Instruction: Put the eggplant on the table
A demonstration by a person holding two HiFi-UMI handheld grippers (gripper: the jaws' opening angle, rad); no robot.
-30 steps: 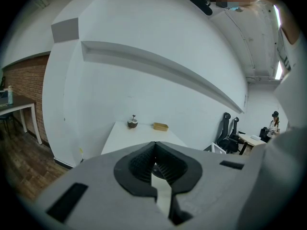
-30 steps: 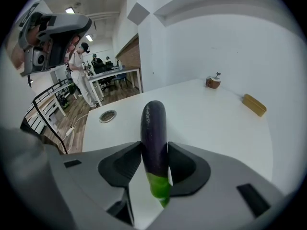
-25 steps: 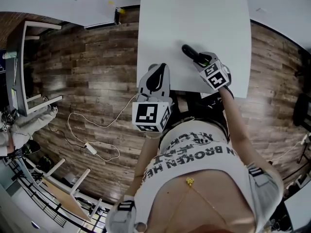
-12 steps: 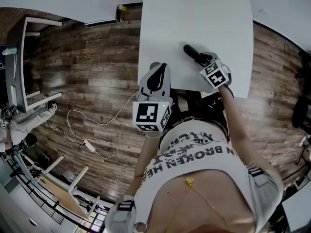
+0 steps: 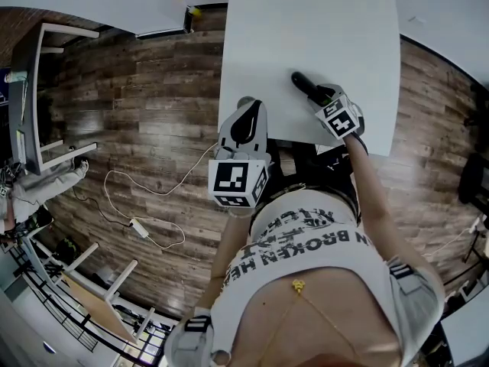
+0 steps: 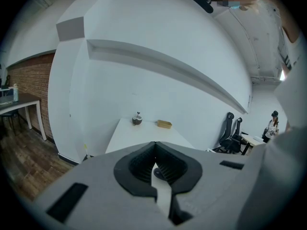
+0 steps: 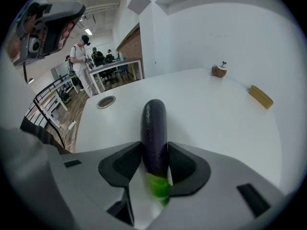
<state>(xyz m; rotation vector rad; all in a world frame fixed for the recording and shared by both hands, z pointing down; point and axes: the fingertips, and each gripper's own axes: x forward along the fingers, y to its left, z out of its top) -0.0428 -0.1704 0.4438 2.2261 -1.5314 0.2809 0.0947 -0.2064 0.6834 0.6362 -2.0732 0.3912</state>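
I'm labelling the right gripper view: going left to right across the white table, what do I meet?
Round grey cable port → dark purple eggplant with a green stem end → small brown round object with a stalk → flat tan rectangular block.

Below me, dark wood-plank floor; white walls; brick wall at left; two black chairs, possibly office chairs.
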